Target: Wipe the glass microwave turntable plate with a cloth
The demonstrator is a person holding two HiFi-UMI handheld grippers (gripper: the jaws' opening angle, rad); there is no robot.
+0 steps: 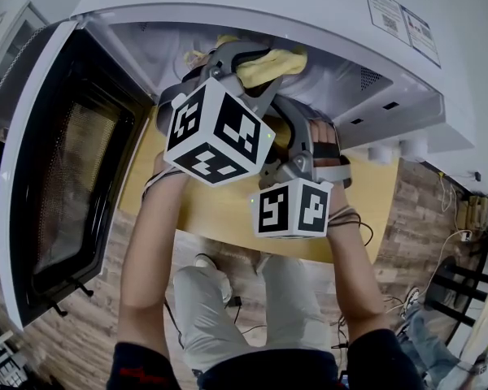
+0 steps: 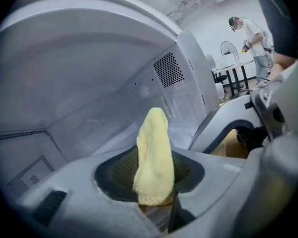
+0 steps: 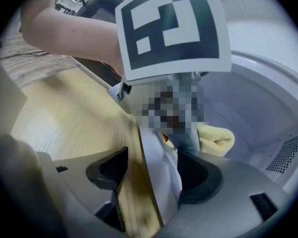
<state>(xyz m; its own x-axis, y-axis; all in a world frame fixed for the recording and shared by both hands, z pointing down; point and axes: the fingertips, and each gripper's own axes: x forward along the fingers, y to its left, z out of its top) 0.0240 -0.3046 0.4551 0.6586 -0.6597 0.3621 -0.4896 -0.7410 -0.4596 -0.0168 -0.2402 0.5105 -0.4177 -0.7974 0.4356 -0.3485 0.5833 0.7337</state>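
Note:
A yellow cloth (image 1: 268,63) is pinched in my left gripper (image 1: 244,55), which reaches into the open white microwave (image 1: 333,71). In the left gripper view the cloth (image 2: 154,157) stands up from between the jaws of the left gripper (image 2: 154,197), with the cavity walls behind it. My right gripper (image 1: 305,140) sits just below and right, at the cavity's front. In the right gripper view a thin pale glass plate (image 3: 159,172) runs edge-on between the jaws of the right gripper (image 3: 149,182), and the cloth (image 3: 216,138) shows beyond it. The rest of the plate is hidden.
The microwave door (image 1: 65,177) hangs open at the left. A pale wooden table (image 1: 220,201) lies under the microwave. A perforated vent (image 2: 169,69) is in the cavity's side wall. A person (image 2: 253,33) stands by a desk far off.

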